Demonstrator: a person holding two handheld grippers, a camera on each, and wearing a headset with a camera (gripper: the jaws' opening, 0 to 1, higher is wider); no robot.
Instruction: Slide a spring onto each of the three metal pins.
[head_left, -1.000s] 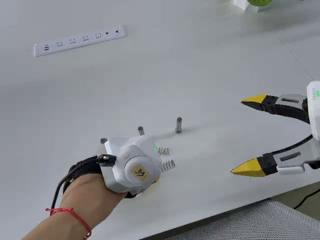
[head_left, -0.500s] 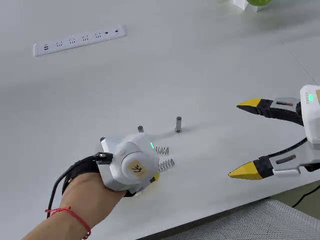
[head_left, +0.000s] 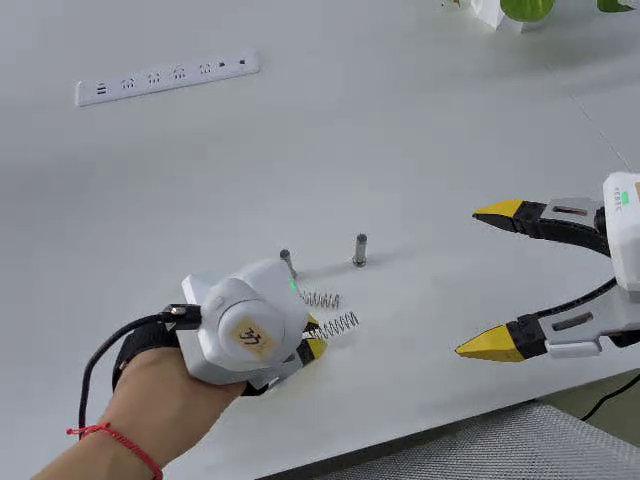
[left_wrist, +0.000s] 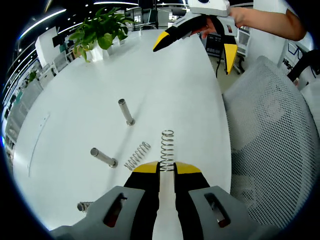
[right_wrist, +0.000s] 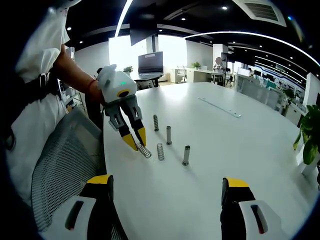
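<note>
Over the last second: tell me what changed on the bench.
The left claw, shut on a spring, drew back slightly toward the person, baring more of that spring. The loose spring, the right pin, the middle pin and the open right claw stayed put.

white table (head_left: 400, 120), mesh chair (left_wrist: 270, 130), office behind.

White table (head_left: 420, 140) carries a power strip (head_left: 167, 77), metal pins (head_left: 360, 249), one loose spring (head_left: 320, 299).

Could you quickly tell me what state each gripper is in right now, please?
Left gripper: closed on a thin coiled metal spring.
Right gripper: open, holding nothing.
</note>
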